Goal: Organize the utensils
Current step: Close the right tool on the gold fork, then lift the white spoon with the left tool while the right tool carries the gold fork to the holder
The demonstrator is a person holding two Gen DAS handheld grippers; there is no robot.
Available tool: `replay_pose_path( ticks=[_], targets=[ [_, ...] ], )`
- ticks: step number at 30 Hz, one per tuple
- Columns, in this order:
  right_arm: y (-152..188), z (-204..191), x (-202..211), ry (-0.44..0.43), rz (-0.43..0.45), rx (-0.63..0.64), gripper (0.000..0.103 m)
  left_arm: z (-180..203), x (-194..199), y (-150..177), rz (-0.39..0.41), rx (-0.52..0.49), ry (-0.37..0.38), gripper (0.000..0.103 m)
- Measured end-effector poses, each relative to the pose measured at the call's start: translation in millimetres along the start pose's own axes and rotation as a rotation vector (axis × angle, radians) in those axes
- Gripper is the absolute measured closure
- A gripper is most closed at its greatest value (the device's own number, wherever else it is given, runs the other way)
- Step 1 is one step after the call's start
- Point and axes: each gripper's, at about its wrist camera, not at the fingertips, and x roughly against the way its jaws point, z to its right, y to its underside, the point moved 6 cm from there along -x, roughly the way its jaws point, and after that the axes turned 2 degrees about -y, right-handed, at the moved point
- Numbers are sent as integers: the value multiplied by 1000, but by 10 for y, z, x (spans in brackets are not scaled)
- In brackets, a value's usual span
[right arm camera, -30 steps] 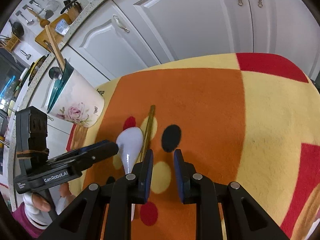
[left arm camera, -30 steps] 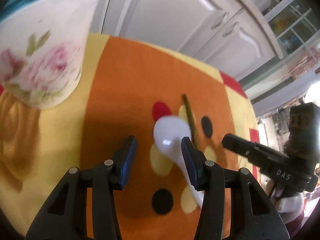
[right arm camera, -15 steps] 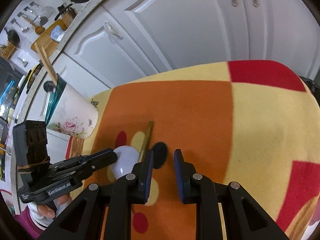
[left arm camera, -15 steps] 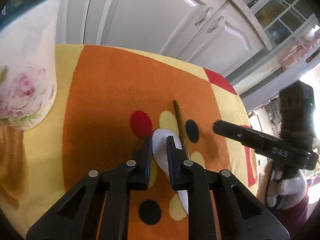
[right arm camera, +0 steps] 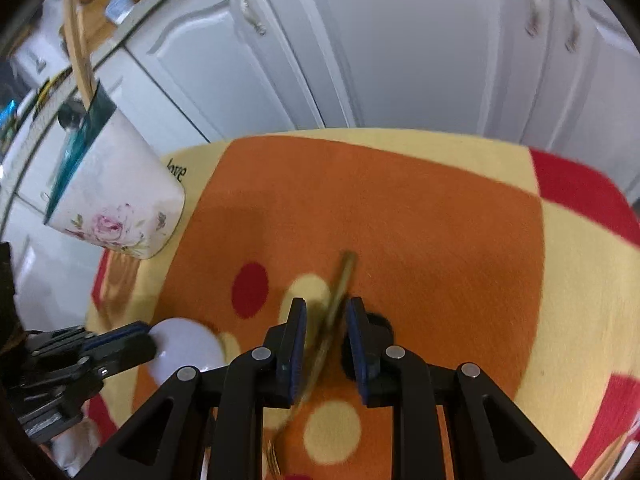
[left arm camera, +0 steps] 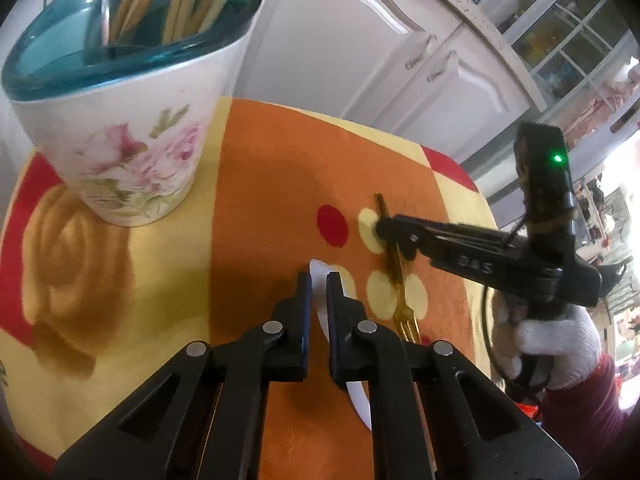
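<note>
My left gripper (left arm camera: pixel 319 284) is shut on a white spoon (left arm camera: pixel 318 280), which it holds edge-on just above the orange dotted cloth (left arm camera: pixel 272 176); the spoon's bowl also shows in the right wrist view (right arm camera: pixel 186 346). My right gripper (right arm camera: pixel 326 310) is open, its jaws on either side of a gold fork (right arm camera: pixel 334 304) that lies on the cloth. The fork also shows in the left wrist view (left arm camera: pixel 396 276), under the right gripper (left arm camera: pixel 390 232). A white floral utensil holder (left arm camera: pixel 136 120) with a teal rim stands at the left and holds wooden utensils and a metal spoon.
White cabinet doors (right arm camera: pixel 400 48) stand behind the cloth-covered table. The cloth's far edge (right arm camera: pixel 360 134) runs close to the cabinets. A gloved hand (left arm camera: pixel 560 344) holds the right gripper at the right side.
My left gripper has shut on the white spoon and lifted it back toward me. My right gripper has opened wider and moved left over the fork's handle.
</note>
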Motion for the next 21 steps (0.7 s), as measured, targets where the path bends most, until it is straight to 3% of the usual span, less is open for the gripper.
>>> replay_pose_path(
  ticks=[2,8,14,21],
  targets=[
    [9,-18,-12,-14,-15,17,93,-8,16,33,-6,-1,3,97],
    [173,-20,230,-105,-1,4,95,-68,138,107,-8,15,21,100],
    [239,-73,532,-191,66,-41,96,-118,320,68,22,30,25,102],
    [259,-285,864,-214,143,-12,96,-126,597,49,74,22,26,103]
  ],
)
